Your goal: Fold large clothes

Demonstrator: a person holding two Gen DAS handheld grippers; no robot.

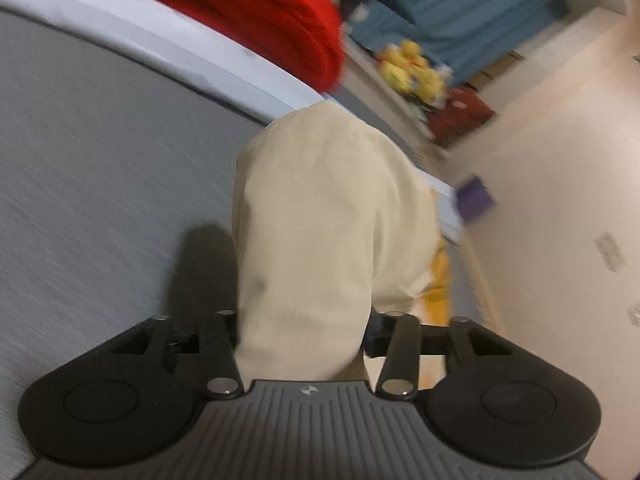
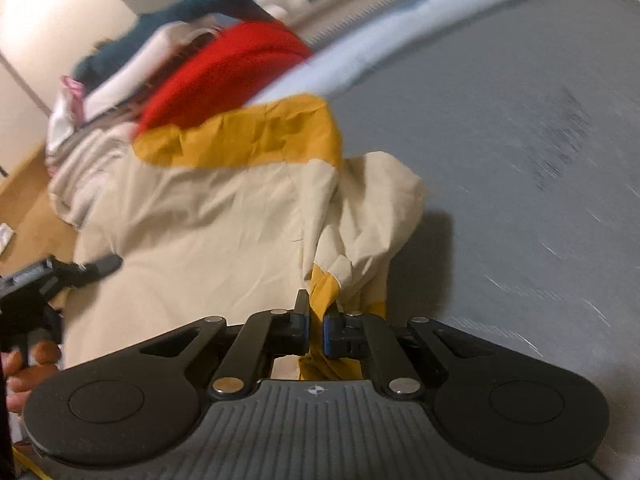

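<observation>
A large beige garment (image 2: 224, 236) with mustard-yellow panels (image 2: 256, 136) hangs lifted over the grey bed surface (image 2: 520, 140). My right gripper (image 2: 316, 320) is shut on a yellow-and-beige edge of it. In the left wrist view the beige cloth (image 1: 320, 232) fills the space between the fingers of my left gripper (image 1: 304, 340) and hides the fingertips; the jaws are closed on it. The left gripper also shows at the left edge of the right wrist view (image 2: 60, 276), held by a hand at the garment's side.
A red garment (image 1: 256, 12) lies on a pile of other clothes (image 2: 120, 80) at the bed's far side. Yellow plush toys (image 1: 412, 68) sit on a ledge by blue curtains (image 1: 472, 8). A cream wall (image 1: 560, 200) is to the right. The frames are motion-blurred.
</observation>
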